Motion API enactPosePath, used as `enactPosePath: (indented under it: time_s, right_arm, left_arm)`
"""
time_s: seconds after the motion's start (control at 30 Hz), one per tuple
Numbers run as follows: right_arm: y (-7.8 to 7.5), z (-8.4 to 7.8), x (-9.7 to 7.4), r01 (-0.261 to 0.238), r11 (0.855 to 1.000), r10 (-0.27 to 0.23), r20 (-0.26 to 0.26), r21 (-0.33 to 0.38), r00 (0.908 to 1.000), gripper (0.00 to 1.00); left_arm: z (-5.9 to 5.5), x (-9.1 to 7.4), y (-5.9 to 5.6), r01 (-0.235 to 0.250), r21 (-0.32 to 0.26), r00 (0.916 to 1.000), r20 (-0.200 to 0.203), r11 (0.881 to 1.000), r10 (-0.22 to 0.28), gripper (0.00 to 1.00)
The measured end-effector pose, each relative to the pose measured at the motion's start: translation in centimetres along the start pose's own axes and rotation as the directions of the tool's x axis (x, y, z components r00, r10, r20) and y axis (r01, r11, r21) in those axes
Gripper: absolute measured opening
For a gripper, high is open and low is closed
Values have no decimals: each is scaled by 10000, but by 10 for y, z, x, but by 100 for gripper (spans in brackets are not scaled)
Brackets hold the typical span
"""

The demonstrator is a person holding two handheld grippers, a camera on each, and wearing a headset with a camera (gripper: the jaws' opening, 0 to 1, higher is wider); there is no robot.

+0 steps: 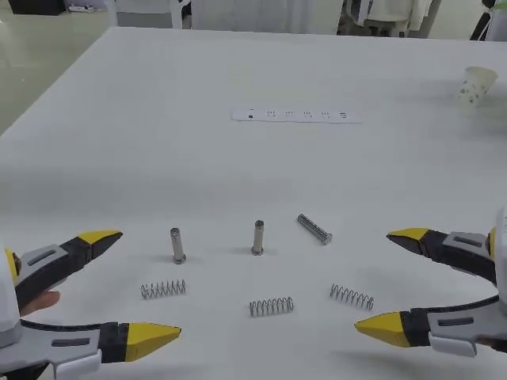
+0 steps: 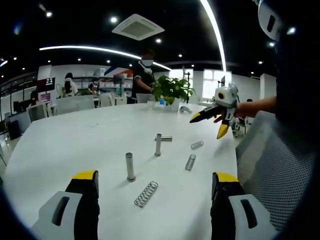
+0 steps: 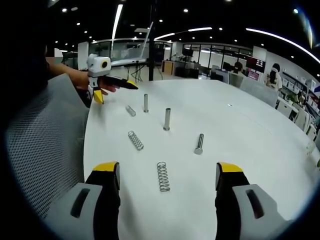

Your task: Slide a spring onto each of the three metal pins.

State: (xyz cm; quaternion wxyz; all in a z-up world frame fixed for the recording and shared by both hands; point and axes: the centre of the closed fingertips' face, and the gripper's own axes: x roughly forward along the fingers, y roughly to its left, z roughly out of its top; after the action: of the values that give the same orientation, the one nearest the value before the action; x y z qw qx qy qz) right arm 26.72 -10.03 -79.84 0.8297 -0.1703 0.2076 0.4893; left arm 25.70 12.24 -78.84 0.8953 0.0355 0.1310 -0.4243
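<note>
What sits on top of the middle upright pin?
Nothing: the middle pin stands bare on the white table, top uncovered. The nearest spring lies loose in front of it, not touching. Nothing hides the pin.

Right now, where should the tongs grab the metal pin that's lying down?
The lying pin rests flat on the table, so probably grab the middle of its bare shaft, away from the wider head end. Come down from above with the right tongs, open and nearest, tips straddling its thin sides.
</note>
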Motion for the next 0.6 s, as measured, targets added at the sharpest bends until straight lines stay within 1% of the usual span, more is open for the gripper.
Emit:
enactPosePath:
  time_s: [0.33,0.5,0.6]
  right_arm:
    - [-7,5,2,18,10000,-19,-71,-98,10000,78]
    - [-16,9,6,66,9998,-68,-108,-182,9999,77]
    - [-19,12,9,30,9993,-38,-216,-367,9998,77]
  left_arm:
    - [0,-2,0,-58,-15,10000,10,10000,58,90]
    - [0,-3,-1,-74,-14,10000,11,10000,74,90]
    - [1,-4,-1,-78,3,10000,-8,10000,78,90]
